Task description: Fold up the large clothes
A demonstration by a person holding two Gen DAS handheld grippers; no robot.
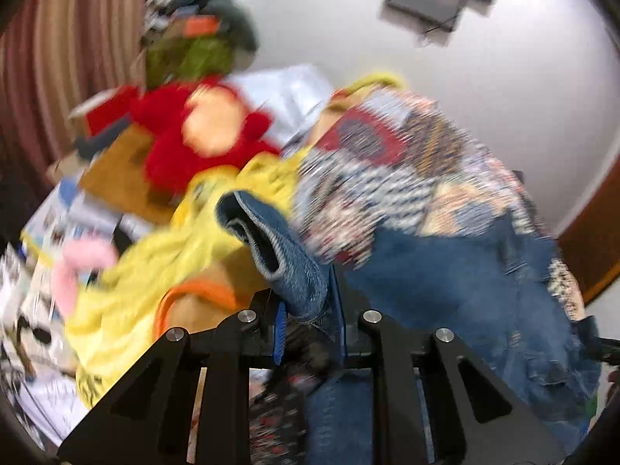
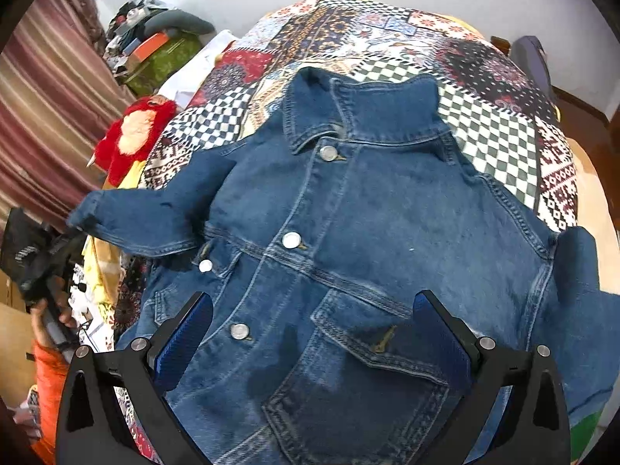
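Lay face-up, buttoned, on the patchwork bedspread (image 2: 503, 131): denim jacket (image 2: 368, 232), its sleeve cuff (image 1: 279, 248) pinched in the narrowed left hand-held gripper (image 1: 306, 321), likely for folding inward; right hand-held gripper (image 2: 314, 333) poised wide, empty, above the chest pocket.

The left gripper (image 1: 306, 321) was clamped on the cuff of the denim jacket's (image 2: 348, 232) sleeve, jaws nearly together, angled downward. The right gripper (image 2: 312, 333) hung above the jacket's front, pointing steeply down, jaws spread wide with nothing between the pads. A hand (image 2: 50, 317) showed left of the jacket.
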